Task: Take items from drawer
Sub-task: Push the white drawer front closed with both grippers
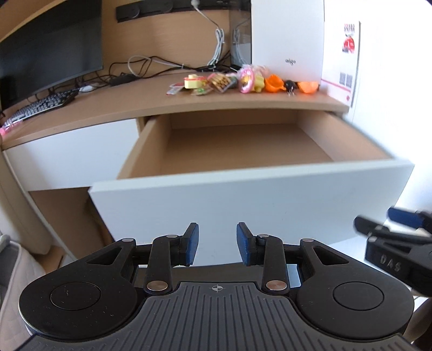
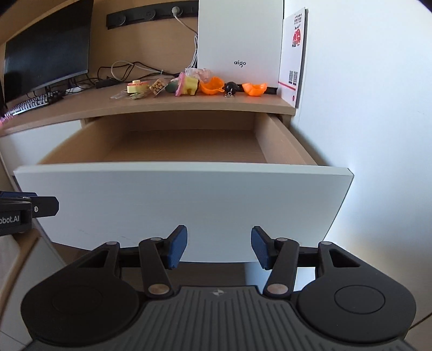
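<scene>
Drawer (image 2: 172, 205) stands pulled out from under the desk (image 1: 135, 105), its white front facing both cameras and its wooden floor bare where it shows. Nearest the lens, the left gripper (image 1: 217, 244) hangs before the lower part of that front, blue pads parted by a narrow gap with nothing between them. The right gripper (image 2: 218, 248) sits beside it, jaws somewhat wider and likewise empty, short of the panel. Each gripper shows at the edge of the other's view: the right one blurred at the right side, the left one at the left side.

Beyond the drawer, a row of small items lies along the desk's front edge near its right corner: a yellow toy with a red top (image 2: 137, 87), a packet of small tan pieces (image 2: 158, 86), a pink-and-yellow toy (image 2: 186, 84), an orange half-shell (image 2: 212, 86), a small black object (image 2: 230, 87) and a second orange half-shell (image 2: 255, 89). Behind them stands a white box (image 2: 240, 40) marked "aigo", with a white card (image 2: 294, 54) bearing red print leaning at the desk's right end. Cables (image 1: 151, 64) trail across the back of the desk. Farther left, a keyboard (image 1: 40, 105) lies before a dark monitor (image 1: 51, 46), and a black strip (image 2: 151, 14) is fixed to the back panel above.
</scene>
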`<action>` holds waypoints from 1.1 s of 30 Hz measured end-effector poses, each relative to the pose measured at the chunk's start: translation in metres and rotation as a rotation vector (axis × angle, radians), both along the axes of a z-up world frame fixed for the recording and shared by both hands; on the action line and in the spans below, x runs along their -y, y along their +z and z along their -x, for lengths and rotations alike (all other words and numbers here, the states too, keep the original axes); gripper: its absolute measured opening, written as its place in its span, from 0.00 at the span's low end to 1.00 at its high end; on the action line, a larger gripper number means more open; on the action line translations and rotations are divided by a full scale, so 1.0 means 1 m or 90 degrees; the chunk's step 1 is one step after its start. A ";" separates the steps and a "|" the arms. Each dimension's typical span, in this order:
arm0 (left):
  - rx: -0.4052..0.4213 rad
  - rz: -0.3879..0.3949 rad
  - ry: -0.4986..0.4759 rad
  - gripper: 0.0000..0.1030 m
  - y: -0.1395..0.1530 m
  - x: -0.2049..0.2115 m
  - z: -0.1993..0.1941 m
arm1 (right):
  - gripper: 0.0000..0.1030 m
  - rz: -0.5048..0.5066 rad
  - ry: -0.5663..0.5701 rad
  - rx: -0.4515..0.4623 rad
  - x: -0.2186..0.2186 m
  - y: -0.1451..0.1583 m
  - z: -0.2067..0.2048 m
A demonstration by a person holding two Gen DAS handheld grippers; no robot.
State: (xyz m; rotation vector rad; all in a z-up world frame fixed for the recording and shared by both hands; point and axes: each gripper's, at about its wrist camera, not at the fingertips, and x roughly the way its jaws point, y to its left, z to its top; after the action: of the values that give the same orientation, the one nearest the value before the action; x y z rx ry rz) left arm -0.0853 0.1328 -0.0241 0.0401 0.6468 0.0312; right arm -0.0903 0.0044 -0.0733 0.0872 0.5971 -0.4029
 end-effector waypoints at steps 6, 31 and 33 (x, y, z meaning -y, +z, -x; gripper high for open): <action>0.030 0.005 0.015 0.34 -0.037 0.003 -0.015 | 0.51 0.049 -0.031 0.052 0.005 -0.014 -0.005; 0.065 0.031 0.017 0.40 -0.054 -0.009 -0.091 | 0.51 0.044 -0.023 0.053 0.044 -0.038 -0.081; 0.067 0.031 0.018 0.40 -0.054 -0.010 -0.105 | 0.51 0.041 -0.030 0.054 0.048 -0.038 -0.094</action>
State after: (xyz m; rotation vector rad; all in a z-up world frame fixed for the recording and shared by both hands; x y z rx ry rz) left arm 0.0200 0.1425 -0.0786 -0.0174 0.5430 0.0452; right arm 0.0041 -0.0434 -0.1108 0.0570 0.4993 -0.4615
